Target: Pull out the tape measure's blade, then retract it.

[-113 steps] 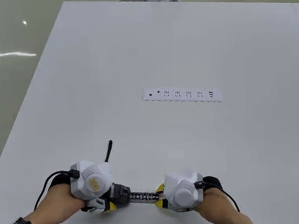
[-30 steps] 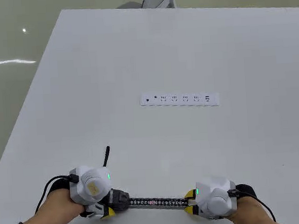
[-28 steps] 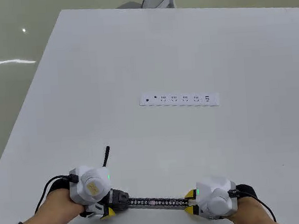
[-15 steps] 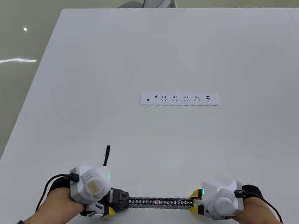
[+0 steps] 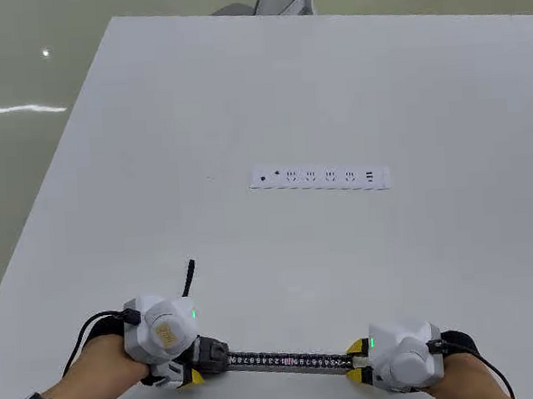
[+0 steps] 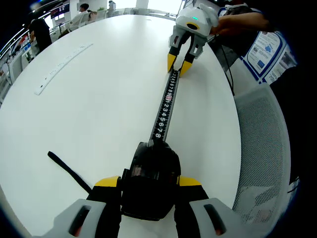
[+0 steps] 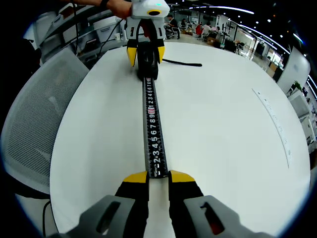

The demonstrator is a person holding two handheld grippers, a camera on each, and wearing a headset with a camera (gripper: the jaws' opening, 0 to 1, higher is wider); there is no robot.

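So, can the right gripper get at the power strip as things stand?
Probably not yet: the right gripper is shut on the blade. The table between it and the power strip looks bare, so the way seems free once it lets go.

The desk [image 5: 242, 92] is a wide white slab, plain and matte, and its left edge runs on a diagonal in the head view. A long white power strip [image 5: 319, 177] lies flat on it near the middle, sockets up, well apart from everything else. Toward the front edge a thin black strap [image 5: 189, 278] lies loose on the surface, one end pointing away across the desk and the other leading back toward the tape measure [image 5: 213, 355]. The blade [image 5: 290, 360] stretches low over the desk, roughly parallel to the front edge. Whether it touches the surface cannot be told.
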